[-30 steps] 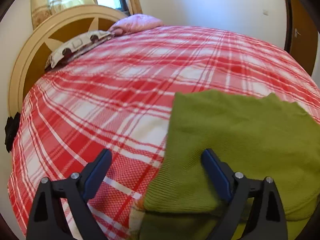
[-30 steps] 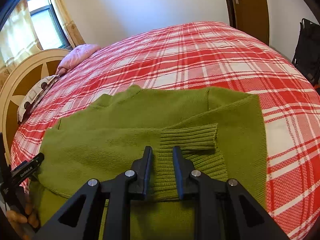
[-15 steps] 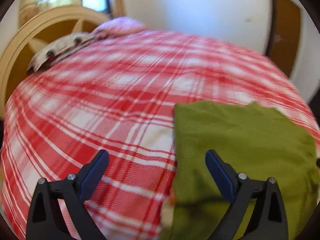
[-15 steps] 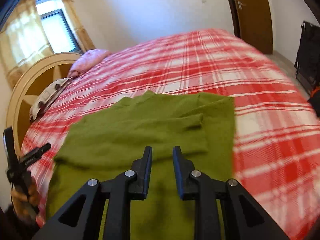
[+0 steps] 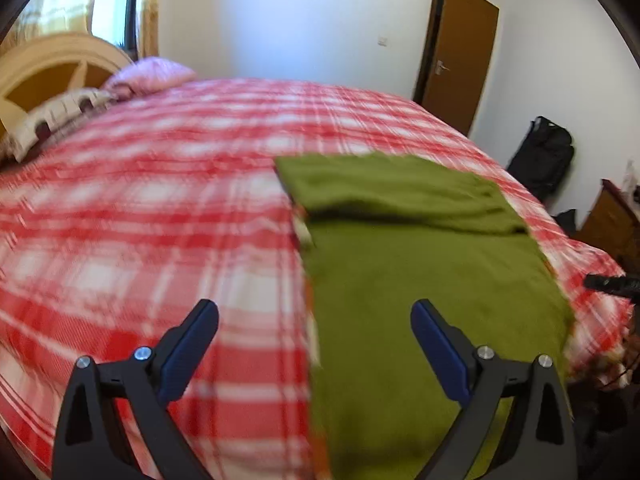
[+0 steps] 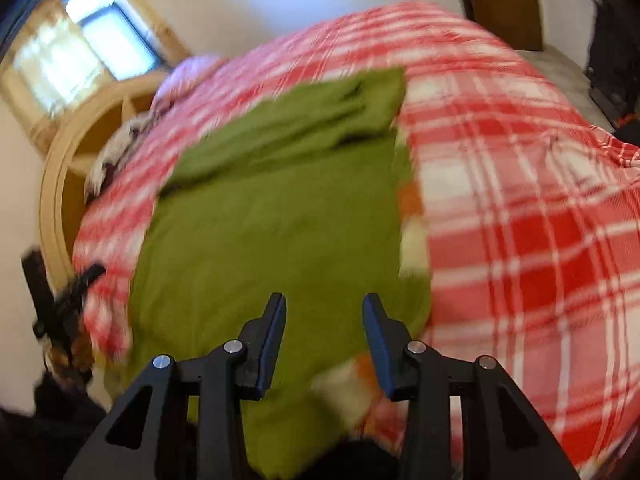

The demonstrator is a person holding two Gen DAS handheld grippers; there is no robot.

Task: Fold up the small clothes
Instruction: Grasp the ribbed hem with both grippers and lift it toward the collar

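A green knit sweater (image 5: 420,264) lies flat on the red plaid bed, sleeves folded across its far part; it also shows in the right wrist view (image 6: 280,216). My left gripper (image 5: 314,320) is wide open and empty, raised above the sweater's left edge near the front of the bed. My right gripper (image 6: 324,320) is partly open and empty, above the sweater's near hem. Both views are blurred by motion. The right gripper's tip (image 5: 608,282) shows at the right edge of the left view.
The red plaid bedspread (image 5: 160,208) covers the bed. Pillows (image 5: 152,76) and a wooden headboard (image 5: 48,64) are at the far left. A brown door (image 5: 456,52), a black bag (image 5: 544,156) and a wooden cabinet (image 5: 612,224) stand to the right.
Both grippers pulled back and up from the sweater. The right gripper's jaws opened wider. The left gripper swung right, bringing the whole sweater into view.
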